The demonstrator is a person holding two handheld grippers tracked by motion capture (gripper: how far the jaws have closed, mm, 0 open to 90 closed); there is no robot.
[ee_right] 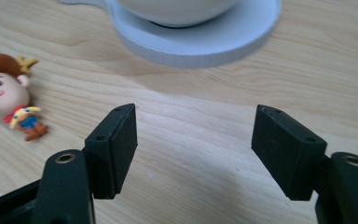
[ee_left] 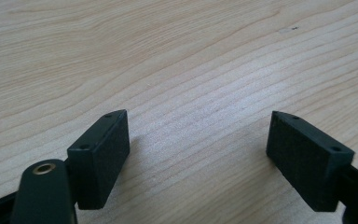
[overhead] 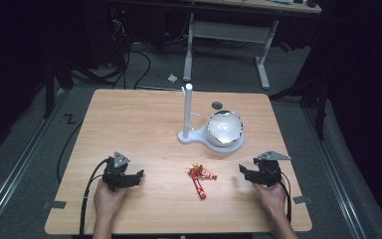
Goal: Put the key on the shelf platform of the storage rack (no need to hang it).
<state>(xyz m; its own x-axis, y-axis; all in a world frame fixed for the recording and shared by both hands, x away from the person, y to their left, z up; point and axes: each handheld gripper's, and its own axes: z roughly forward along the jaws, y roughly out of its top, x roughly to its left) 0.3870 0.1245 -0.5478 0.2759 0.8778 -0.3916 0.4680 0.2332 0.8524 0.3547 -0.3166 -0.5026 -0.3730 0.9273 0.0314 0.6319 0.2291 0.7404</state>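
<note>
Holding both grippers low over the pale wooden table [overhead: 129, 124], I read this as the opening step, nothing picked up yet. Left gripper [overhead: 140, 174] rests near the front left, jaws spread wide over bare wood in its own view. Right gripper [overhead: 240, 169] sits at the front right, jaws also wide and empty, pointing in toward the table's middle.

Things in play, by my guess: a small cowboy figurine with brown hat and red-and-yellow outfit [ee_right: 10, 95], lying flat on the wood, and a red wrapped candy bar [overhead: 199, 187] just beside it in the high view. Both lie between the two grippers, nearer the right one. In the right gripper view the figurine sits off to the left of the jaws, not between them.

Behind them stands a shiny white bowl [overhead: 224, 128] on a white round base with an upright post [overhead: 188, 107]; likely the drop point, though I can't be sure.

Next move, as I judge it: swing the right gripper left until the figurine sits between the pads, lower to the wood, then close. The figurine is small and lies flat, so the jaws must come down close to the table.
</note>
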